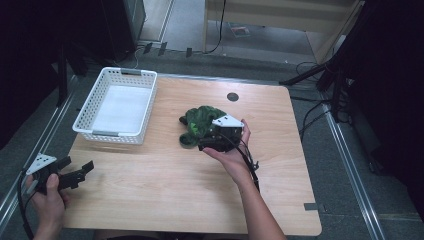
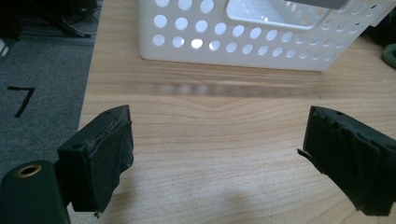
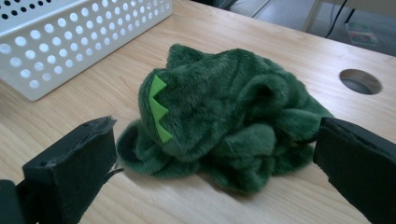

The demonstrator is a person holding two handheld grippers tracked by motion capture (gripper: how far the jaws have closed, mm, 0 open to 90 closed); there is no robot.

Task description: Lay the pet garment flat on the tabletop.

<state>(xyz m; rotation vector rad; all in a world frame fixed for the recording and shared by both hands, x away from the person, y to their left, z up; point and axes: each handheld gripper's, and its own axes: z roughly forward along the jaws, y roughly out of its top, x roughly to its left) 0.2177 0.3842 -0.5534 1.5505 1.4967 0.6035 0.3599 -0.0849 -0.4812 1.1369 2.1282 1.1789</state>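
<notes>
A dark green plush toy (image 1: 197, 123) with light green spikes (image 3: 158, 108) lies crumpled near the middle of the wooden table (image 1: 150, 185). My right gripper (image 1: 207, 142) is open right at the toy's near side; in the right gripper view (image 3: 210, 163) the toy (image 3: 224, 121) sits just beyond and between the two black pads, untouched. A white perforated basket (image 1: 117, 105) stands at the table's far left, with nothing inside. My left gripper (image 1: 82, 170) is open over the table's near left edge, and in its own view (image 2: 215, 158) only bare wood lies between its fingers, facing the basket (image 2: 261, 37).
A round cable hole (image 1: 232, 96) is in the table near its far edge. Grey floor (image 2: 42, 93) lies past the left edge. Stands and cables crowd the floor to the right of the table.
</notes>
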